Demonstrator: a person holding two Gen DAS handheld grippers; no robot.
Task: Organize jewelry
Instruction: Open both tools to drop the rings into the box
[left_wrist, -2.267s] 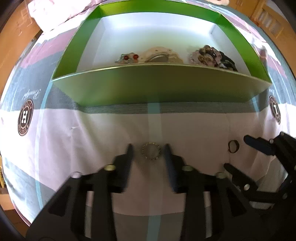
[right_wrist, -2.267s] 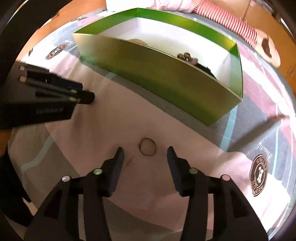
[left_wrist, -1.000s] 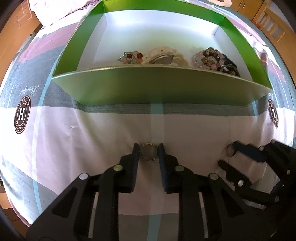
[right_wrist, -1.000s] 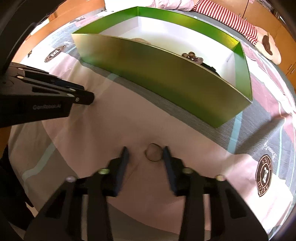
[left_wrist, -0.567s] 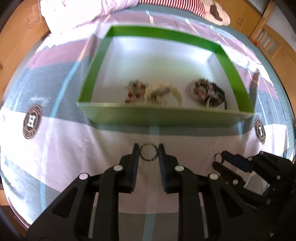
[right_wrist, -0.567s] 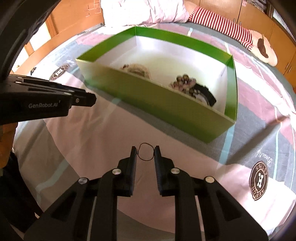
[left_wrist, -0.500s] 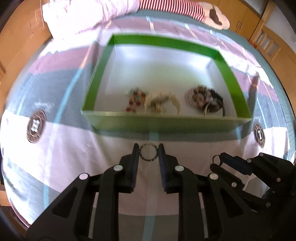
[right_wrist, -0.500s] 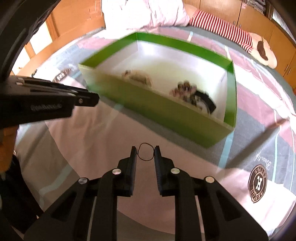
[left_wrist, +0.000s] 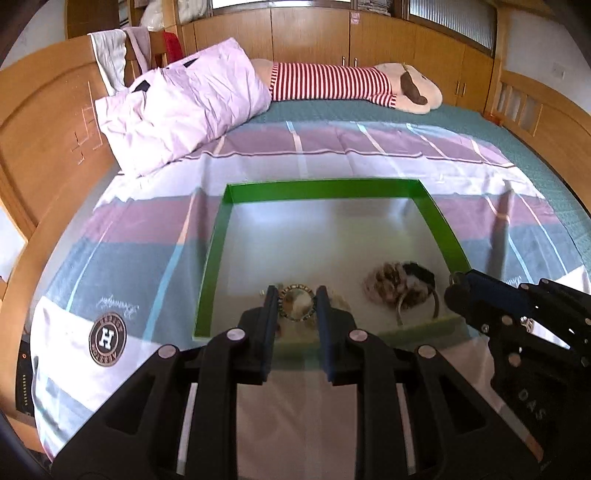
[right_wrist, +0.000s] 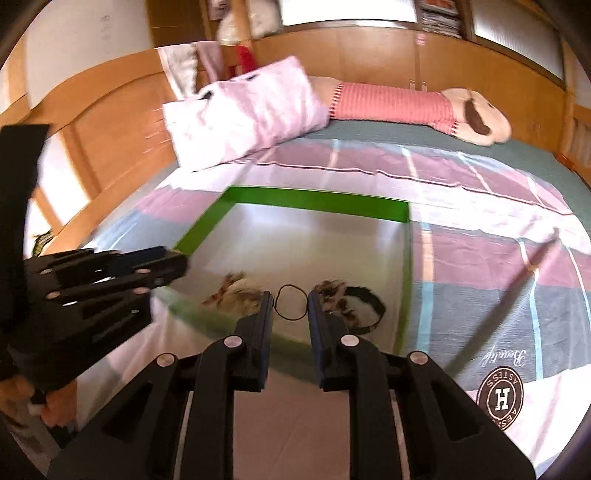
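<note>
A wood-panelled bedroom; a green box (left_wrist: 216, 254) lies on the patterned bedspread (left_wrist: 129, 266). The left view shows the left claw (left_wrist: 297, 301) pinching a beaded ring (left_wrist: 297, 302) above the box; the right view shows the right claw (right_wrist: 290, 302) gripping a thin dark ring (right_wrist: 290, 302). Blurred bracelets (left_wrist: 400, 286) lie inside the box.

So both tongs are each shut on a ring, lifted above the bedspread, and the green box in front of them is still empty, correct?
Not quite: the green box is not empty. The left wrist view shows jewelry already lying along its near side. The rest holds: the left tongs grip a studded ring and the right tongs a thin ring.
</note>
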